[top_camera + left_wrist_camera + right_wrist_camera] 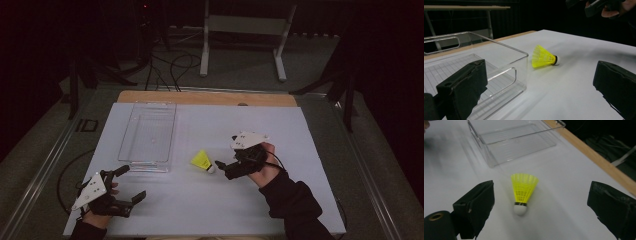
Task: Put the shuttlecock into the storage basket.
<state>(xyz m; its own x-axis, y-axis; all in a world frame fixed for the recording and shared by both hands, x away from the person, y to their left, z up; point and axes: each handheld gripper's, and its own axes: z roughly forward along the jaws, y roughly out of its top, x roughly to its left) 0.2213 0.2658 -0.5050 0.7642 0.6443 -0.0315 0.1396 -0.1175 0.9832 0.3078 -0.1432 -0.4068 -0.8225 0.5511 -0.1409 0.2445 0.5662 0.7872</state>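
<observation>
Shuttlecock (202, 161) with yellow mesh skirt and white cork tip lies on its side on my white counter (280, 125), right of the clear tray (148, 132). My right gripper (223, 168) hovers just beside it, fingers apart; my left gripper (131, 182), near-left, also has fingers spread.

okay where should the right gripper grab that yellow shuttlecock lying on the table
Probably the white cork tip and dark band of the shuttlecock: it is the firm, narrow part, and it lies on its side pointing toward the open right gripper. Come from the cork end, one of the fingers either side; the mesh skirt would likely crush.
</observation>
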